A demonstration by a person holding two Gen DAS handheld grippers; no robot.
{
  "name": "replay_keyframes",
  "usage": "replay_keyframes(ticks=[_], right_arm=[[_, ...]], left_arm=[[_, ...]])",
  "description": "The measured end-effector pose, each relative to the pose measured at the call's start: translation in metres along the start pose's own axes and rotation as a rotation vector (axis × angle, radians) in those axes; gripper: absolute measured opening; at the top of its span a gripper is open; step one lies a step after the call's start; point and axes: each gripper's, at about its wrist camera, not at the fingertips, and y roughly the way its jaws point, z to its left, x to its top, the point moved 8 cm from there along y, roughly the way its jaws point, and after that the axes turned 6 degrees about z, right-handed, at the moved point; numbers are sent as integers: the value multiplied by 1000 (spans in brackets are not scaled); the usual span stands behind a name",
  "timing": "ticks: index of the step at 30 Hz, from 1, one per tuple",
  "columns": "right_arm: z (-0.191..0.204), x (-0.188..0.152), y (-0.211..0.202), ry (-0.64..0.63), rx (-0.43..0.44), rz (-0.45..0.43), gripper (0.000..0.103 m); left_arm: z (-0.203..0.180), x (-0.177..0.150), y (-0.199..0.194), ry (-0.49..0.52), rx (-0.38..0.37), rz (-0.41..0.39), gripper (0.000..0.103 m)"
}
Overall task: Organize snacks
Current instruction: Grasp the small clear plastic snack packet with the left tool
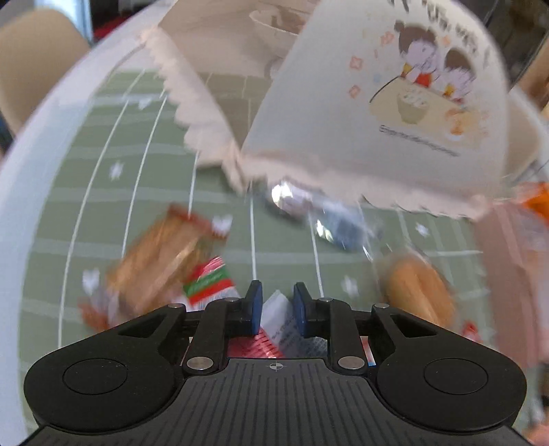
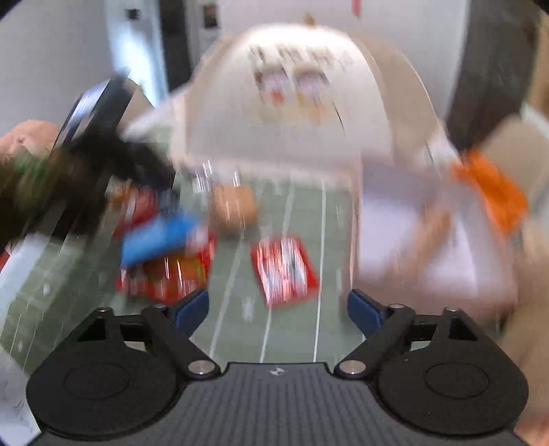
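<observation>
My left gripper [image 1: 277, 305] is shut on a red and white snack packet [image 1: 279, 319], held above the green mat [image 1: 154, 206]. Ahead of it stands a white paper bag [image 1: 360, 113] with a cartoon print and a zigzag rim. On the mat lie a brown wafer pack [image 1: 161, 260], a silver-blue wrapper [image 1: 329, 219] and a wrapped bun [image 1: 415, 288]. My right gripper [image 2: 278, 310] is open and empty above the mat. In its blurred view lie a red packet [image 2: 283, 267], a blue packet [image 2: 158, 240], a bun [image 2: 233, 206] and the white bag [image 2: 295, 96].
A white bag with an orange packet [image 2: 490, 192] stands at the right in the right wrist view. The other gripper's dark body [image 2: 92, 147] is at the left. A bowl [image 1: 274, 24] sits on the white table [image 1: 41, 154] behind the bag. A beige chair [image 1: 31, 58] is at the far left.
</observation>
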Motion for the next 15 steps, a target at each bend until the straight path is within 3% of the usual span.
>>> replay_keyframes(ticks=[3, 6, 10, 15], right_arm=[[24, 55, 29, -110, 89, -31, 91], [49, 97, 84, -148, 151, 21, 87], [87, 123, 163, -241, 103, 90, 75], [112, 126, 224, -335, 31, 111, 74]], left_arm=[[21, -22, -31, -68, -82, -43, 23], [38, -45, -74, -101, -137, -122, 23], [58, -75, -112, -109, -189, -164, 23], [77, -121, -122, -129, -222, -120, 23]])
